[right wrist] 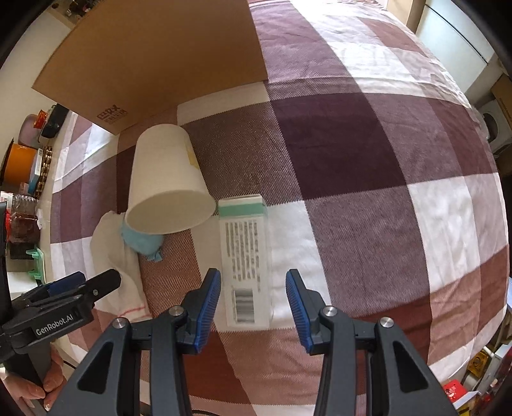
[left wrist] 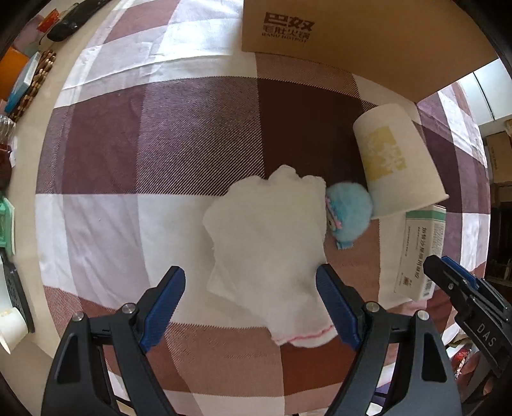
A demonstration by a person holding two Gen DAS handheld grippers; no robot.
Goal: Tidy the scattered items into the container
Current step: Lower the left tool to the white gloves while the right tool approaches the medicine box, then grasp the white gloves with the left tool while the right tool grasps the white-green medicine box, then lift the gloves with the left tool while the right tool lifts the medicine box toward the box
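Observation:
A white cloth glove point(left wrist: 268, 236) lies on the checked cloth; my left gripper point(left wrist: 251, 281) is open with a finger on each side of its cuff end. A blue fluffy toy point(left wrist: 348, 214) lies beside the glove, against a tipped white paper cup point(left wrist: 396, 163). A white and green carton point(right wrist: 244, 262) lies flat; my right gripper point(right wrist: 252, 288) is open astride its near end. The cardboard box point(left wrist: 352, 32) stands at the far side. The right wrist view also shows the cup point(right wrist: 163, 179), the toy point(right wrist: 142, 241), the glove point(right wrist: 112, 256), the box point(right wrist: 153, 60) and the left gripper point(right wrist: 92, 281).
The checked purple and white cloth point(left wrist: 160, 134) covers the table. Clutter lines the left edge: an orange container point(right wrist: 19, 163), a wooden bead mat point(left wrist: 35, 80), a black case point(left wrist: 64, 27), a green item point(left wrist: 6, 224). The right gripper point(left wrist: 448, 272) shows beside the carton point(left wrist: 419, 252).

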